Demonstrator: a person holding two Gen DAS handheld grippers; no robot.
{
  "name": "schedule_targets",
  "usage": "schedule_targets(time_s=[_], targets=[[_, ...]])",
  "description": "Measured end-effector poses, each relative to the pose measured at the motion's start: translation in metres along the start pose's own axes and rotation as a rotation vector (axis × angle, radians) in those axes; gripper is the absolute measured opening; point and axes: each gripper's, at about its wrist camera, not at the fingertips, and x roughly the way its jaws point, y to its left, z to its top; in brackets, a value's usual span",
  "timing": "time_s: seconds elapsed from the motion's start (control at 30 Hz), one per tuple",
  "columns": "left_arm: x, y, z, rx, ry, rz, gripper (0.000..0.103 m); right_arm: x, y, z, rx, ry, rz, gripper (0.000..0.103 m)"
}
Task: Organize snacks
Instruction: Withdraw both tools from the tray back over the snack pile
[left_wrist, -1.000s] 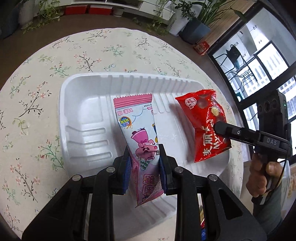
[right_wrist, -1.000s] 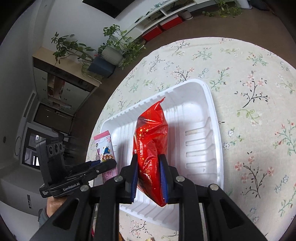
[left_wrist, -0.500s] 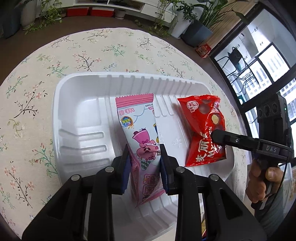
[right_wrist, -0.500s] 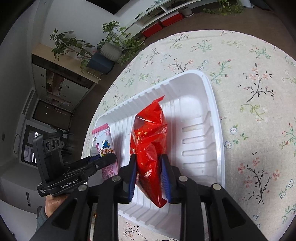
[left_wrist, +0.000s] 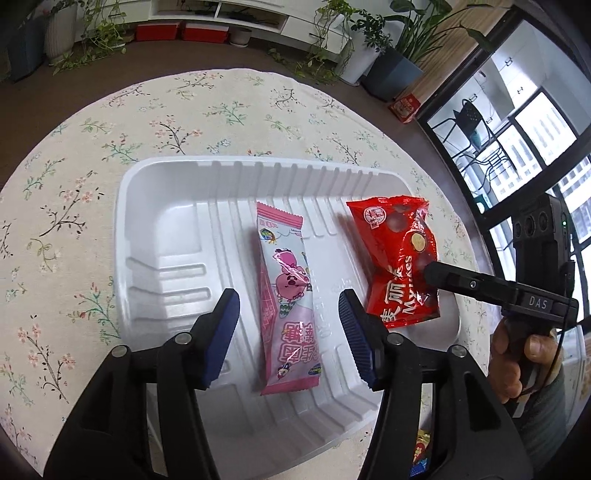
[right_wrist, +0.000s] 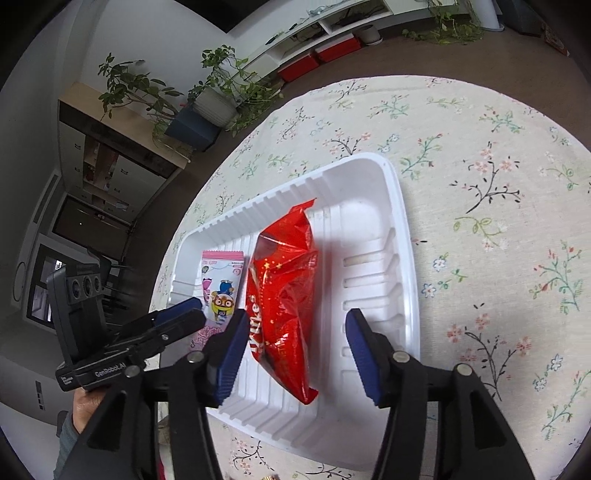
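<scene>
Both claws have just been opening. The left claw (left_wrist: 288, 328) is open around the pink snack pack (left_wrist: 286, 306), not squeezing it. The right claw (right_wrist: 295, 350) is open around the red snack bag (right_wrist: 284, 306). Both snacks lie in the white tray (left_wrist: 177, 206) on the flowery worktop (left_wrist: 74, 192), the red one at 3 o'clock from the pink.

My left jaws have just been opening and stand clear on both sides of the pink packet (left_wrist: 286, 306); my right jaws likewise flank the red bag (right_wrist: 286, 295) without pressing it. The tray's (left_wrist: 166, 229) left half lies bare. Its ribbed walls hem me in; the bench (left_wrist: 74, 184) beyond is open.
</scene>
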Motion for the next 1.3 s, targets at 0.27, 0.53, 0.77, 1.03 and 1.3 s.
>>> schedule_targets(time_s=[0.27,0.53,0.77,1.03,1.3], targets=[[-0.026,0.005,0.0,-0.022,-0.049,-0.024,0.08,-0.014,0.007,-0.004,-0.022,-0.048,0.021,0.089],[-0.074,-0.003,-0.011,0.001,-0.143,-0.023,0.103,-0.049,0.019,-0.012,-0.071,-0.136,-0.009,0.1],[-0.151,-0.005,-0.047,0.053,-0.347,-0.013,0.103,-0.098,0.023,-0.044,-0.129,-0.211,-0.024,0.102],[-0.226,0.006,-0.119,0.001,-0.428,0.042,0.103,-0.159,0.016,-0.109,-0.124,-0.288,-0.019,0.102],[-0.246,0.033,-0.215,-0.186,-0.396,-0.01,0.103,-0.183,0.015,-0.188,-0.071,-0.265,-0.017,0.102]])
